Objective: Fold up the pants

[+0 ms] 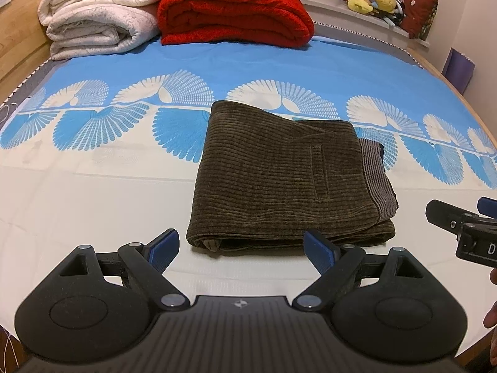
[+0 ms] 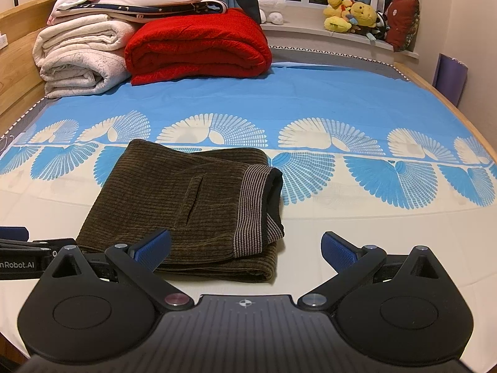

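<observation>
Brown corduroy pants (image 1: 279, 180) lie folded into a compact rectangle on the bed, their striped waistband (image 1: 377, 183) at the right edge. My left gripper (image 1: 245, 250) is open just in front of the pants' near edge, holding nothing. In the right wrist view the same pants (image 2: 186, 208) sit left of centre with the striped waistband (image 2: 254, 211) facing me. My right gripper (image 2: 245, 250) stands open, its left finger over the pants' near edge and its right finger above bare sheet. Each gripper shows at the edge of the other's view.
The bed sheet (image 1: 93, 192) is cream near me and blue with white fan prints farther back. Folded cream blankets (image 1: 93, 15) and a red blanket (image 1: 233, 12) are stacked at the far left. Plush toys (image 2: 351, 12) sit on the window ledge. A wooden bed frame (image 2: 18, 46) borders the left.
</observation>
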`<state>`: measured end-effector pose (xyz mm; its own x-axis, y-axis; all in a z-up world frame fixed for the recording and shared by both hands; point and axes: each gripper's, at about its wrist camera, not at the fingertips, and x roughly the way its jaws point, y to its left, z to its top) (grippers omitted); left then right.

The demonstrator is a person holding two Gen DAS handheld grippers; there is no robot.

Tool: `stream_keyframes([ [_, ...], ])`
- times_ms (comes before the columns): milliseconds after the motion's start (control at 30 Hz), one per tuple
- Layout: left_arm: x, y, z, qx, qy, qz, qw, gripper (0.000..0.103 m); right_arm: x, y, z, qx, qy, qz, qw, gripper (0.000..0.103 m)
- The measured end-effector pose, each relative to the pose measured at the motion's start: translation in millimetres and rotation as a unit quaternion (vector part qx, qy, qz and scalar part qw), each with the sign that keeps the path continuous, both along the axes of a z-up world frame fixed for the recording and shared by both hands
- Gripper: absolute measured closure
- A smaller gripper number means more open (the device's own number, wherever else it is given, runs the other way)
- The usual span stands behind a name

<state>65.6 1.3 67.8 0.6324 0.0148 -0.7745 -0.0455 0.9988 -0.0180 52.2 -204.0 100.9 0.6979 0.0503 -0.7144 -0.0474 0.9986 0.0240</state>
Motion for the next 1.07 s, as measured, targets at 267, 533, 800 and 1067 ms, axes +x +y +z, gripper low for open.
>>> stream_keyframes([
  [267, 0.2, -1.9, -0.5, 0.005, -0.003, -0.005, 1.0000, 0.012, -0.1, -0.3, -0.4, 0.001, 0.000, 0.001, 1.000, 0.001],
  [533, -0.4, -3.2, -0.6, 0.005, -0.003, -0.008, 0.9999, 0.012, -0.6, -0.2, -1.0, 0.003, 0.002, 0.001, 1.000, 0.001],
  [800, -1.0, -5.6, -1.1, 0.009, -0.005, -0.015, 0.9998, 0.012, 0.7, -1.5, -1.3, 0.005, 0.002, 0.001, 1.000, 0.001],
  [1067, -2.5, -5.4, -0.7, 0.011, -0.010, -0.019, 0.9997, 0.012, 0.6, 0.7, -1.8, 0.003, 0.003, 0.002, 1.000, 0.001],
])
